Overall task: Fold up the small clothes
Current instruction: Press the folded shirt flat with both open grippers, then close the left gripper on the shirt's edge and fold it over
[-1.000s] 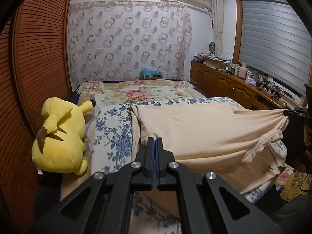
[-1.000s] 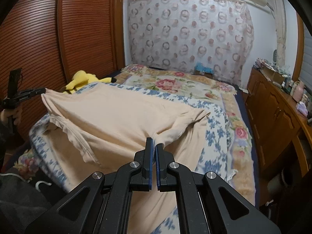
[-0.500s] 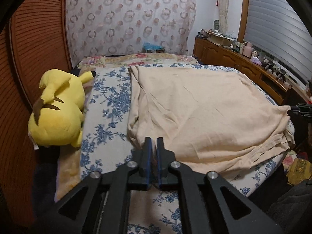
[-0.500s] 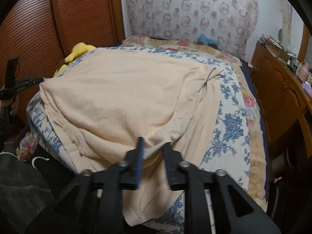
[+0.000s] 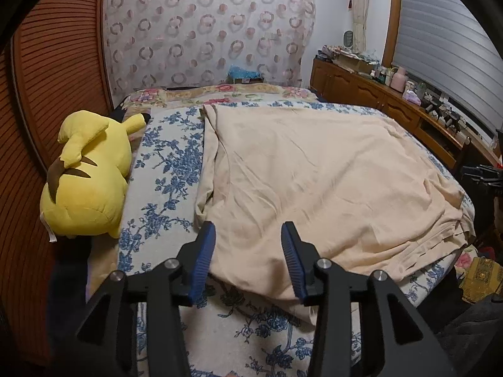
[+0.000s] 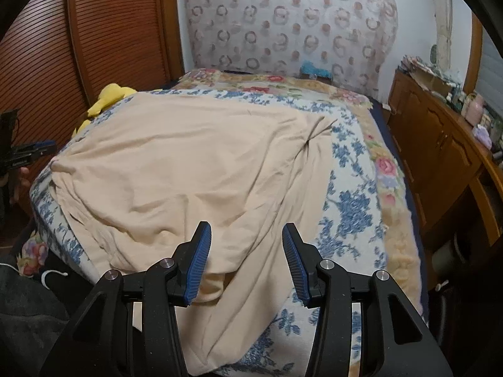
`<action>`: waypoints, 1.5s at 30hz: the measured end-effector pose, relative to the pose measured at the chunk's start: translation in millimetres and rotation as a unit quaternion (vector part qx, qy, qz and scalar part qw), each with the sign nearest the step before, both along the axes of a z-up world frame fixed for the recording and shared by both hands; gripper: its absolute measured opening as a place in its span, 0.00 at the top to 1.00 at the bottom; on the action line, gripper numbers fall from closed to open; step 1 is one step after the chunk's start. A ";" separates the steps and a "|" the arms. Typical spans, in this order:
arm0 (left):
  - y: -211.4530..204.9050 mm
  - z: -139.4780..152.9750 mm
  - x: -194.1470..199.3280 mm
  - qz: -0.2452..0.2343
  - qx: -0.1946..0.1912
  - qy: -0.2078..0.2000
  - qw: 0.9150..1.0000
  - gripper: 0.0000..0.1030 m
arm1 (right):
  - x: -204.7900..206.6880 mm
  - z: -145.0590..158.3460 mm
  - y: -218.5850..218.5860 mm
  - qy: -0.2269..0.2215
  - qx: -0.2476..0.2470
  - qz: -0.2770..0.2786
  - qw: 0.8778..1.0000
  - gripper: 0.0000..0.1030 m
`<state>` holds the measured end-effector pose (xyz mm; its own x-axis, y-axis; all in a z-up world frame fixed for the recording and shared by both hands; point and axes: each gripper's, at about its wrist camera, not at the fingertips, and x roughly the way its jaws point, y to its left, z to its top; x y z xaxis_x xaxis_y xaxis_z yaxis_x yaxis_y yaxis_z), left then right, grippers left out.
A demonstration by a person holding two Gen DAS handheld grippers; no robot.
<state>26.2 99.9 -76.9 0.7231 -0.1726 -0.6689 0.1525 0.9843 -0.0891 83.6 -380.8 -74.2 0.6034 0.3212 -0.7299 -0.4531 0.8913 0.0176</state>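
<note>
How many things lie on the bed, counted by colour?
Beige: 1, the garment, spread flat.
Yellow: 1, the plush toy, beside it at the bed's left edge.
Total: 2.
Both tongs, left and right, are open and empty.

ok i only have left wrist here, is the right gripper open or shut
observer: open. The right gripper has its fingers spread over the shirt, holding nothing.
operator: shirt all flat on the bed at that end
observer: no, a flap runs down under that gripper, seemingly over the near edge of the bed.
operator: and the far right corner
observer: the corner is pinched into a few creases, not smooth.
</note>
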 end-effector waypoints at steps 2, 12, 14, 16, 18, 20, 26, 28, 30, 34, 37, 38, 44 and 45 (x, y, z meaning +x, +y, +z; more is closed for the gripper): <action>0.0 -5.5 4.3 0.001 0.001 0.009 1.000 0.58 | 0.6 -5.3 3.3 0.006 0.003 0.005 1.000 0.54; 0.7 -28.5 20.8 0.022 0.013 0.041 0.999 0.56 | 11.5 -20.1 11.0 0.008 0.011 -0.006 1.000 0.54; 1.1 -32.4 22.3 0.023 0.015 0.047 0.999 0.55 | 14.7 -23.5 14.9 0.007 0.006 -0.003 1.000 0.50; 1.8 -34.9 23.4 0.024 0.017 0.050 0.998 0.54 | 16.5 -29.0 20.6 0.005 -0.002 -0.001 1.000 0.40; 2.6 -37.3 24.7 0.026 0.016 0.053 0.998 0.53 | 19.3 -35.1 23.6 0.008 -0.006 0.000 1.000 0.40; 3.5 -38.1 24.7 0.028 0.015 0.052 0.998 0.51 | 21.2 -40.1 25.1 0.007 -0.014 -0.003 1.000 0.40; 6.1 -39.8 23.2 0.033 0.009 0.047 0.998 0.46 | 17.6 -53.3 28.1 -0.012 -0.020 -0.012 1.000 0.34; 6.3 -40.5 22.8 0.036 0.008 0.044 0.998 0.46 | 16.4 -55.1 26.5 -0.019 -0.016 -0.017 1.000 0.30; 6.8 -40.9 23.0 0.038 0.007 0.044 0.998 0.46 | 15.1 -57.1 24.9 -0.029 -0.008 -0.023 0.999 0.27; 7.2 -40.2 23.3 0.049 -0.002 0.047 0.998 0.46 | 13.4 -59.2 20.2 -0.041 0.000 -0.027 0.999 0.23; 4.9 -39.9 22.2 0.044 -0.014 0.047 0.998 0.46 | 12.8 -60.1 19.5 -0.041 0.001 -0.027 0.999 0.23; 3.8 -39.7 22.1 0.040 -0.017 0.047 0.998 0.46 | 12.7 -60.2 19.4 -0.041 0.000 -0.027 0.999 0.23; -7.8 -39.0 24.4 0.013 -0.013 0.041 0.999 0.53 | 12.8 -60.3 19.3 -0.041 0.000 -0.028 0.999 0.23; -8.3 -38.3 25.4 0.011 -0.011 0.041 0.999 0.58 | 12.8 -60.3 19.3 -0.041 0.001 -0.028 0.999 0.23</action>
